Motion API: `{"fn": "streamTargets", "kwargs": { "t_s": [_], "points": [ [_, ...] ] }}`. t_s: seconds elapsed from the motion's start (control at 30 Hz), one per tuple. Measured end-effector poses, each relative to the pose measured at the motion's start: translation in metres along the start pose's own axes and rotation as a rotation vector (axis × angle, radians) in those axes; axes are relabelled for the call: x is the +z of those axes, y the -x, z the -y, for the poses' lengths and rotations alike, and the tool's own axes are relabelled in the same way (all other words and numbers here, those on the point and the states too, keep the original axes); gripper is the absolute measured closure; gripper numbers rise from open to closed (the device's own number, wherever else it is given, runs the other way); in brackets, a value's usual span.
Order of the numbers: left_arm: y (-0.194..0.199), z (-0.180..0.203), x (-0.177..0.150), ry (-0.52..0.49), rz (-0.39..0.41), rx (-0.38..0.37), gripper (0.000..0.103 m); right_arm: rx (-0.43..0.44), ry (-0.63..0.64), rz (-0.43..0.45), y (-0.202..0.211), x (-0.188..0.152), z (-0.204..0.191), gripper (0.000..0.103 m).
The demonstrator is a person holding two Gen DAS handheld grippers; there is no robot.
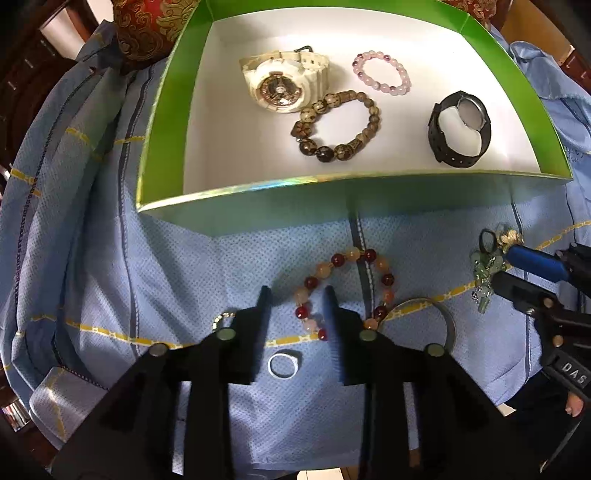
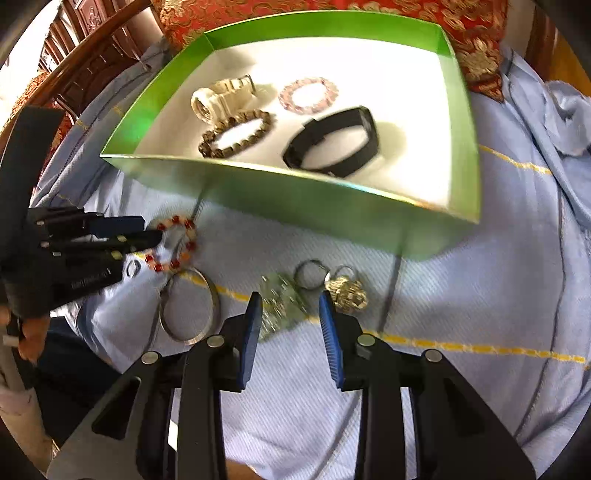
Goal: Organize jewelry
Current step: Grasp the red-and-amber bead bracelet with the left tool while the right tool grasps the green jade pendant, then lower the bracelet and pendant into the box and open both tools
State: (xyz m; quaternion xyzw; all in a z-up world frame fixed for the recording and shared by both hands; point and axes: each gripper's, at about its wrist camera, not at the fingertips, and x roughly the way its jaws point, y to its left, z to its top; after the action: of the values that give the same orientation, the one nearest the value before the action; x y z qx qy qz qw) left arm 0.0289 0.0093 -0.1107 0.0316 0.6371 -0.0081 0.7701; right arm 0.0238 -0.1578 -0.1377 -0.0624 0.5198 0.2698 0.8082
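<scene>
A green box [image 1: 258, 206] [image 2: 258, 188] holds a white watch [image 1: 284, 85], a brown bead bracelet [image 1: 338, 127], a pink bead bracelet [image 1: 382, 74] and a black watch [image 1: 460, 129]. On the blue cloth lie a red and orange bead bracelet [image 1: 347, 288] [image 2: 173, 243], a silver ring [image 1: 283, 364], a silver bangle [image 1: 424, 321] [image 2: 190, 306] and a green keychain [image 1: 487, 273] [image 2: 280, 306]. My left gripper [image 1: 297, 295] is open, its jaws straddling one side of the red bracelet. My right gripper [image 2: 290, 301] is open around the keychain.
A red and gold cushion [image 2: 369, 14] lies behind the box. Dark wooden furniture [image 2: 85, 62] stands at the left. A gold charm [image 2: 347, 291] and a key ring [image 2: 310, 275] sit by the keychain. The cloth is wrinkled at its edges.
</scene>
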Motion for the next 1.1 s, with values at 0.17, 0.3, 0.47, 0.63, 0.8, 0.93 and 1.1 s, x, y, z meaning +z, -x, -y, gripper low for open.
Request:
{"fn": "streamTargets", "kwargs": {
  "t_s": [0.17,0.3,0.47,0.63,0.8,0.93,1.1],
  "points": [
    [-0.004,0.008,0.006,-0.019,0.013,0.008,0.060,-0.036,0.061,-0.020,-0.014,0.001,-0.021,0.071],
    [-0.005,0.008,0.007,-0.005,0.011,-0.008,0.071,-0.040,0.114,-0.022,-0.017,-0.004,-0.034,0.082],
    [-0.006,-0.003,0.009,-0.009,0.020,-0.024,0.091,-0.023,0.121,-0.023,-0.014,-0.009,-0.038,0.088],
    [0.038,-0.013,0.005,-0.012,0.118,-0.044,0.092,-0.012,0.117,0.039,0.010,-0.009,-0.034,0.089],
    [0.085,-0.011,-0.001,-0.051,0.248,-0.094,0.095,0.041,0.097,0.125,0.050,-0.003,-0.028,0.089],
    [0.128,-0.012,-0.008,-0.051,0.358,-0.150,0.095,0.126,0.080,0.222,0.095,-0.001,-0.021,0.089],
    [0.160,-0.009,-0.004,-0.035,0.478,-0.153,0.095,0.100,0.079,0.315,0.116,0.016,-0.023,0.089]
  ]
}}
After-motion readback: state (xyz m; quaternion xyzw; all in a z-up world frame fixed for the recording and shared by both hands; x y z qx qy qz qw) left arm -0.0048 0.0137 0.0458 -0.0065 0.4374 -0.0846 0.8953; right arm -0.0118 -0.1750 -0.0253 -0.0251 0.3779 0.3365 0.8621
